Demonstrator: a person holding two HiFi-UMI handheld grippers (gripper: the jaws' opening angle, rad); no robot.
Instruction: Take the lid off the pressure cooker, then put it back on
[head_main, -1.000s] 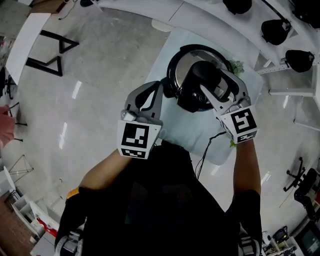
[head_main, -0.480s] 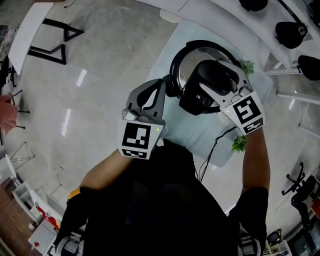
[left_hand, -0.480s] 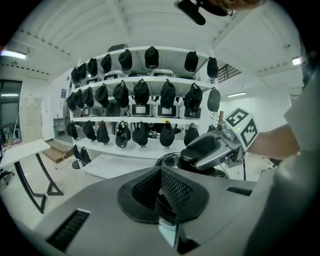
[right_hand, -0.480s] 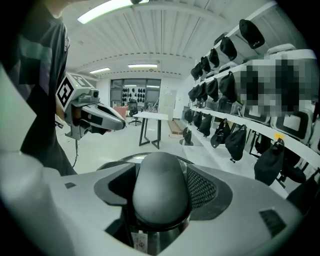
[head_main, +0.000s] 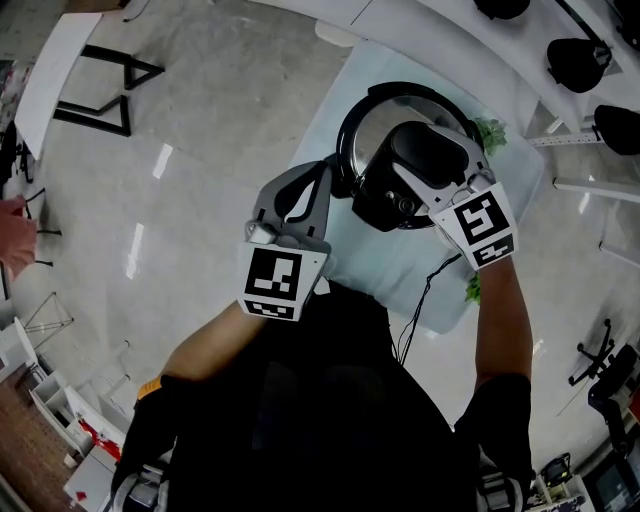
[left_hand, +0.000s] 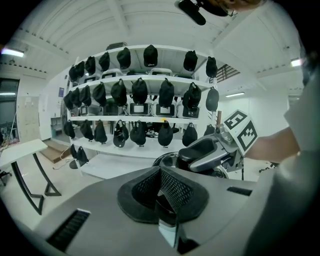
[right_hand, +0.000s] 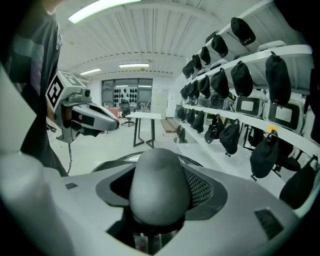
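Pressure cooker (head_main: 362, 118) stands toward the far end of a pale tabletop (head_main: 350, 250), its lid (head_main: 372, 140) on. The right gripper (head_main: 430, 165) straddles the lid's black handle (head_main: 415, 145). Its jaws stand wide and have just been closing, with the handle between them. In the right gripper view a dark gap shows on one side of the handle, so the pads seem not to press. The left gripper (head_main: 320, 175) hangs just beside the cooker's left side, jaws together and empty.

A green sprig (head_main: 490, 133) lies close against the cooker's right side. A black cable (head_main: 425, 290) runs off the tabletop's near edge toward the person. Shelves hung with black bags (left_hand: 140, 95) stand right behind the cooker and curve round to the right, crowding that side. To the left the bare floor (head_main: 200, 180) lies open as far as a white bench on black legs (head_main: 60, 75). The tabletop's near half is bare between the cooker and the person's body.
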